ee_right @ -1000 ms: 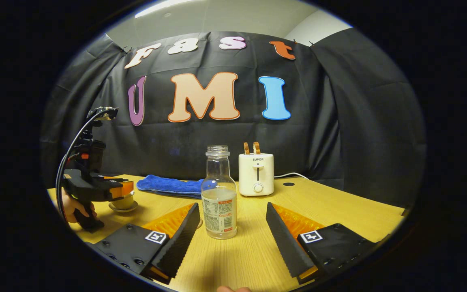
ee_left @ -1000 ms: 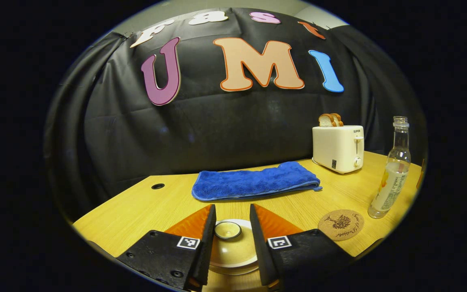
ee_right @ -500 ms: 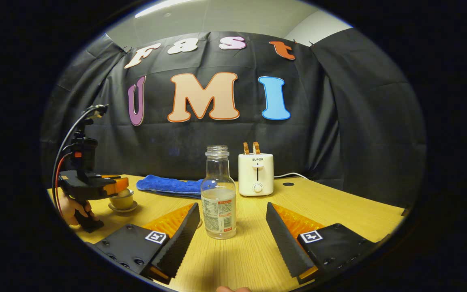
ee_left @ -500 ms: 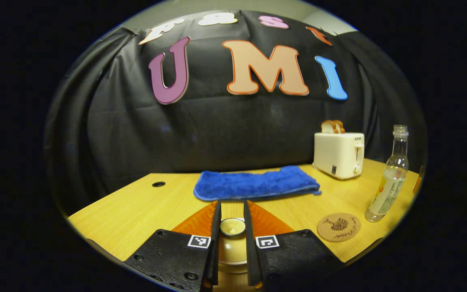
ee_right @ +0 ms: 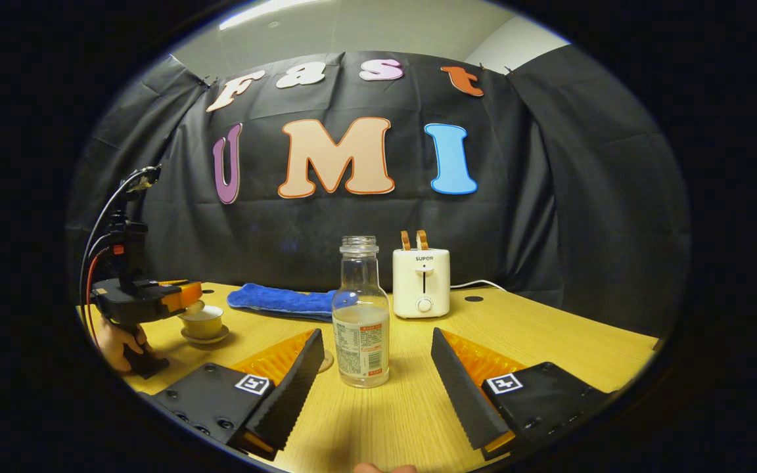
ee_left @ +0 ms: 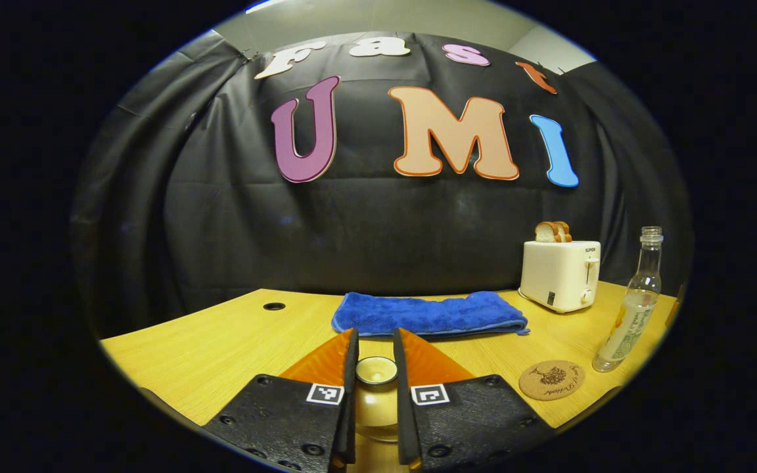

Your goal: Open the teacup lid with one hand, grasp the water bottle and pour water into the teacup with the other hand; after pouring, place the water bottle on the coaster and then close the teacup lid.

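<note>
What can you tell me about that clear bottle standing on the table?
The bottle is clear glass or plastic, with a rounded body, a narrow neck and an open, capless mouth. It stands upright on the wooden table, roughly a third full of clear liquid, with a printed label around its lower half. Nothing grips it: it sits in front of the open right gripper, untouched. In the left gripper view it stands just beyond the round coaster.

A ceiling light (ee_right: 267, 12) is glowing at the top of the right gripper view, lighting the desk (ee_right: 549, 335) evenly while the dark cloth is soaking up light. The water bottle (ee_right: 361, 312) is casting a soft shadow forward. Fisheye distortion is bending the desk edges, and both views are staying sharp, without glare.
</note>
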